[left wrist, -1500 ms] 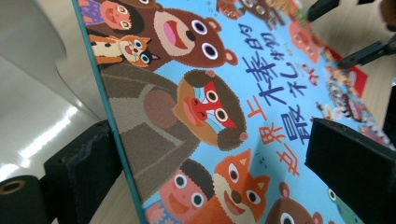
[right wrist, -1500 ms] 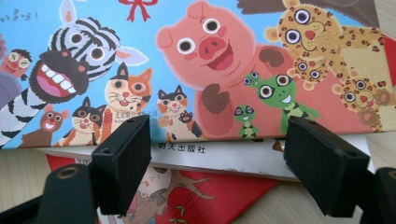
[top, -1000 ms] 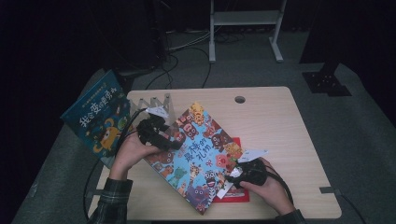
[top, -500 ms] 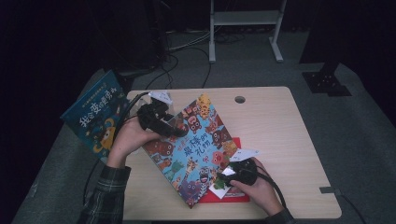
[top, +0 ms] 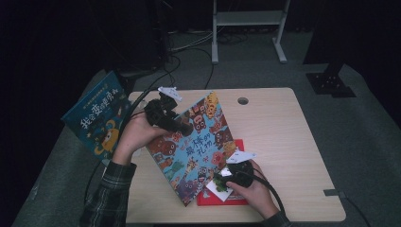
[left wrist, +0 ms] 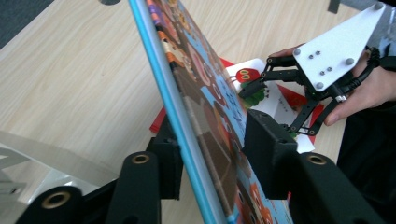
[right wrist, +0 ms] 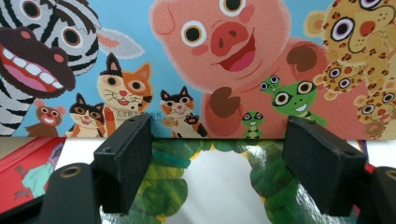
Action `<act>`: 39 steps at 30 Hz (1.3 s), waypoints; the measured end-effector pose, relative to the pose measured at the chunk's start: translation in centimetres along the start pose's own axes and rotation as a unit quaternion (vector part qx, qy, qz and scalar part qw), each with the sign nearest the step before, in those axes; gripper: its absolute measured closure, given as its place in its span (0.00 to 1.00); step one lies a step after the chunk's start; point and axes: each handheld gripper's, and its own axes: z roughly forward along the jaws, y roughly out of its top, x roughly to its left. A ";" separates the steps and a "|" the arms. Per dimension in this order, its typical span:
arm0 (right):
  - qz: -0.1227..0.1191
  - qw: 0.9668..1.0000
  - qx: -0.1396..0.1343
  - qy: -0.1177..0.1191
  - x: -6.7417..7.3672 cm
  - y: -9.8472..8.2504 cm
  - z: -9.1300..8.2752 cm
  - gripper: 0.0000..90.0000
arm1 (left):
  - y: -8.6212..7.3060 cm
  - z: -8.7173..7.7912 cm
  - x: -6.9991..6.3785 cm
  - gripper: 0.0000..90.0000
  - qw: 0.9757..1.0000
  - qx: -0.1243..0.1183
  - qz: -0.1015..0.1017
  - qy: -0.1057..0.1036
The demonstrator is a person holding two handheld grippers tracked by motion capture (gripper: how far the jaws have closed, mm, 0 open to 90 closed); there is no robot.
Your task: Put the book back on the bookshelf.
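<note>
Two grippers share the work: the left gripper, jaws just closing, clamps the top edge of the colourful animal picture book, tilted from eleven to five o'clock; the right gripper waits unclenched at its lower edge over the red-and-white book.

Animal picture book now tilted higher off the table, left gripper jaws closing on it.

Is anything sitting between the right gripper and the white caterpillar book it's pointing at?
Nothing visible: the right gripper hovers just over the white book with the green caterpillar, jaws apart. The tilted colourful animal picture book, held by the left gripper, rises just behind it.
</note>
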 end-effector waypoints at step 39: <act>0.000 1.000 -0.007 0.004 -1.8 -1.0 -1.0 0.27 | 4.1 -2.0 -2.0 0.90 0.996 0.081 0.024 -0.029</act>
